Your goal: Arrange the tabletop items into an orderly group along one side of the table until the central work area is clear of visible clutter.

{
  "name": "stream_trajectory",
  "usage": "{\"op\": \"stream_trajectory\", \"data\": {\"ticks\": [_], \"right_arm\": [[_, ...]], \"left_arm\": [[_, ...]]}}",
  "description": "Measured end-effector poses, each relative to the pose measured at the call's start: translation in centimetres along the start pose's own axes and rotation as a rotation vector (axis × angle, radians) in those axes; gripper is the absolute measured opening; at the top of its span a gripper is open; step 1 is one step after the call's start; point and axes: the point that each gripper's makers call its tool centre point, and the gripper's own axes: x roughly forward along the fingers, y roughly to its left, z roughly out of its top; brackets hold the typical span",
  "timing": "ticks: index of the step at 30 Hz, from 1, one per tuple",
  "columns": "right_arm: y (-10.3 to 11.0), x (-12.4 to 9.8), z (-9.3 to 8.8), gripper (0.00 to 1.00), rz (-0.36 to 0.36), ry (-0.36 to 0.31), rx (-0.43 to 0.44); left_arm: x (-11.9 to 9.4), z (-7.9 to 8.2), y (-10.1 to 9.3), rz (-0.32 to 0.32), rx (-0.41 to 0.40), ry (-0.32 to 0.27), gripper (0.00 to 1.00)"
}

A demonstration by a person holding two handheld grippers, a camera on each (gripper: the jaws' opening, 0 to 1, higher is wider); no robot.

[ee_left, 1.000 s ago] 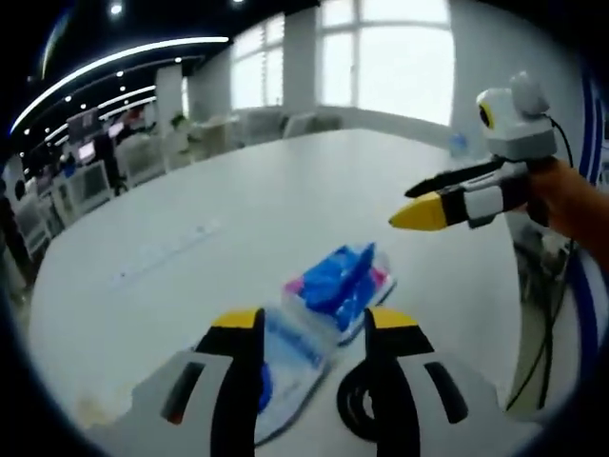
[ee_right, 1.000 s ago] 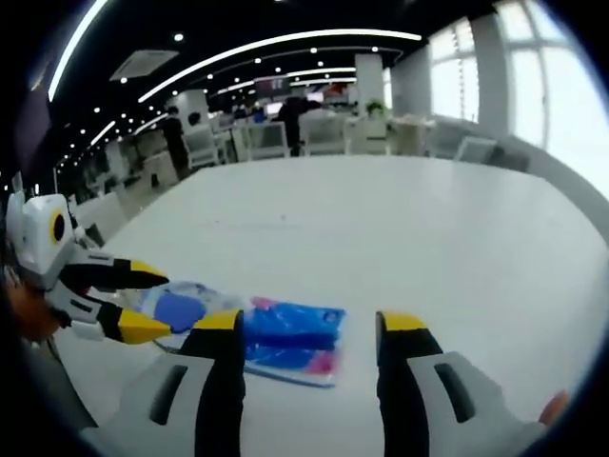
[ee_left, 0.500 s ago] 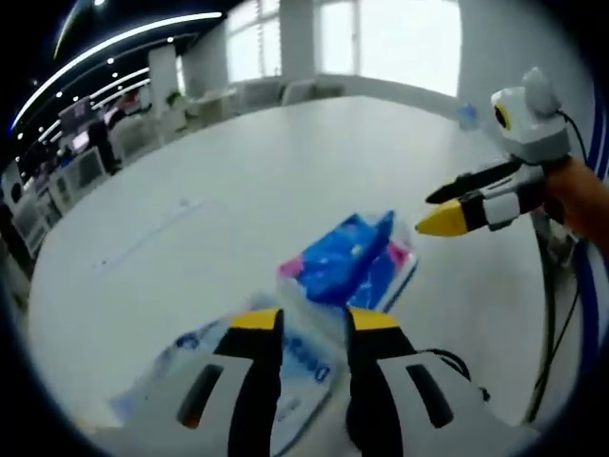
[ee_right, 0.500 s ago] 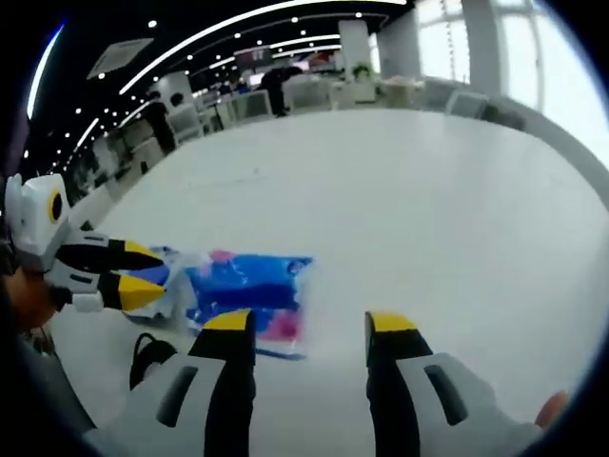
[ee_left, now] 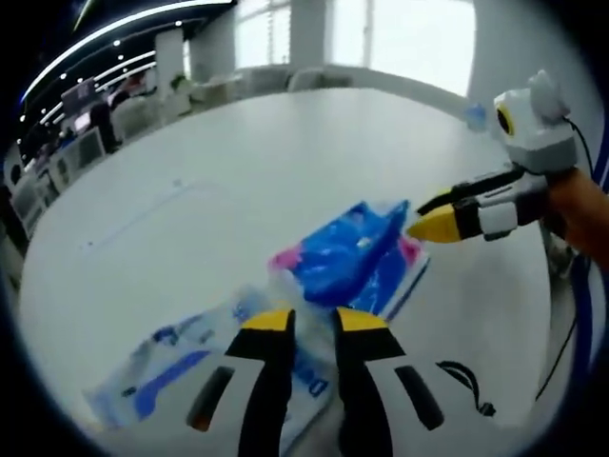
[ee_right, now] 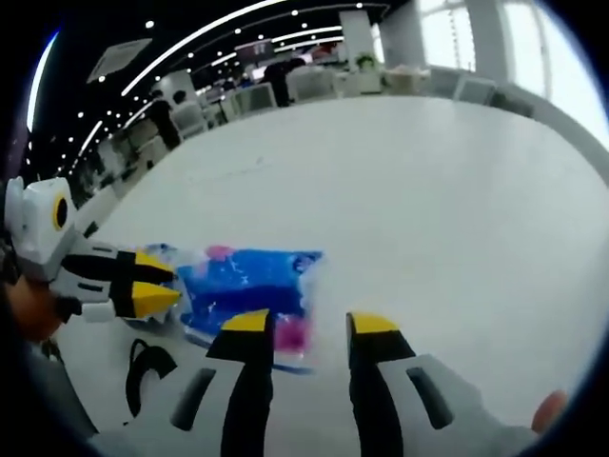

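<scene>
Two wipe packs gripped on the white tabletop [ee_left: 238,162]
Left hand-held gripper [ee_left: 311,319] clamps the pale pack [ee_left: 181,367]; right hand-held gripper [ee_right: 309,322] clamps the blue pack [ee_right: 243,286]. Printing unreadable.

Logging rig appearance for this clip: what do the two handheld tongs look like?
Both match. The left tongs and right tongs have white-grey bodies, black inner edges and yellow tips. Seen from the side, each carries a white box with a yellow-ringed lens. A black cable trails below the right one.
</scene>
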Motion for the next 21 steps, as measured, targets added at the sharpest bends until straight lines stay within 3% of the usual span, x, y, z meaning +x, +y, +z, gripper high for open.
{"op": "stream_trajectory", "data": {"ticks": [4, 10, 21], "right_arm": [[0.1, 0.3, -0.3, 0.22, 0.008, 0.008, 0.01], [0.3, 0.3, -0.5, 0.04, 0.018, 0.016, -0.005], [0.0, -0.5, 1.1, 0.01, 0.006, -0.021, -0.024]], "left_arm": [[0.2, 0.0, -0.2, -0.004, -0.011, 0.004, 0.09], [0.4, -0.1, -0.3, -0.008, -0.017, 0.011, 0.06], [0.0, 0.2, -1.4, -0.031, -0.031, 0.002, 0.02]]}}
